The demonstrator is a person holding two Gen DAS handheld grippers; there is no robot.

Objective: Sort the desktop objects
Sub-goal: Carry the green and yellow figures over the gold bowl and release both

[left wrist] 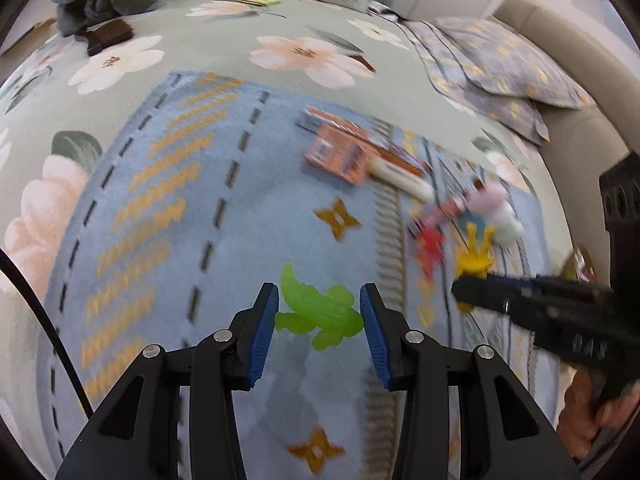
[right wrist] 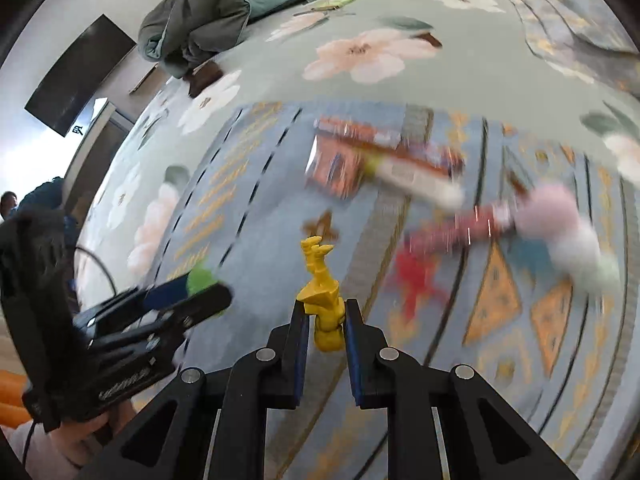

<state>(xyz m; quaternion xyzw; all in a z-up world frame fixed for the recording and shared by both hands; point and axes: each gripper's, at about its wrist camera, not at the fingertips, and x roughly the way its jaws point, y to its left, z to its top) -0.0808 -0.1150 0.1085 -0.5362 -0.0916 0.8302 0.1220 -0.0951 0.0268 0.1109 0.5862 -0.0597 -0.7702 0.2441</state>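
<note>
Black jaws with blue ribbed pads fill the foreground of each wrist view. Between the pads of the left hand-held gripper [left wrist: 319, 316] a translucent green rubbery crocodile toy [left wrist: 320, 312] is gripped, its tail curling upward beyond the fingertips. Between the pads of the right hand-held gripper [right wrist: 327, 322] a small yellow plastic giraffe figure [right wrist: 323, 300] is pinched upright, neck and head rising above the fingertips.

Both toys are held over a blue woven mat with orange zigzag and star patterns [left wrist: 240, 200], which is spread on a bed covered by a grey-green floral quilt [left wrist: 208, 52]. Further along the mat, blurred by motion, a red plastic toy figure [right wrist: 416, 280], an orange printed cardboard box [left wrist: 340, 156], a white tube [left wrist: 404, 180] lying against it, and a pink and white fluffy object [right wrist: 560, 228] are seen. Their exact contacts cannot be told through the blur.

The step in hand is judged to be the carrying of two picked toys toward a sorting place. No container or destination is seen, so a clear spot must be chosen for each toy before either grip is released.
</note>
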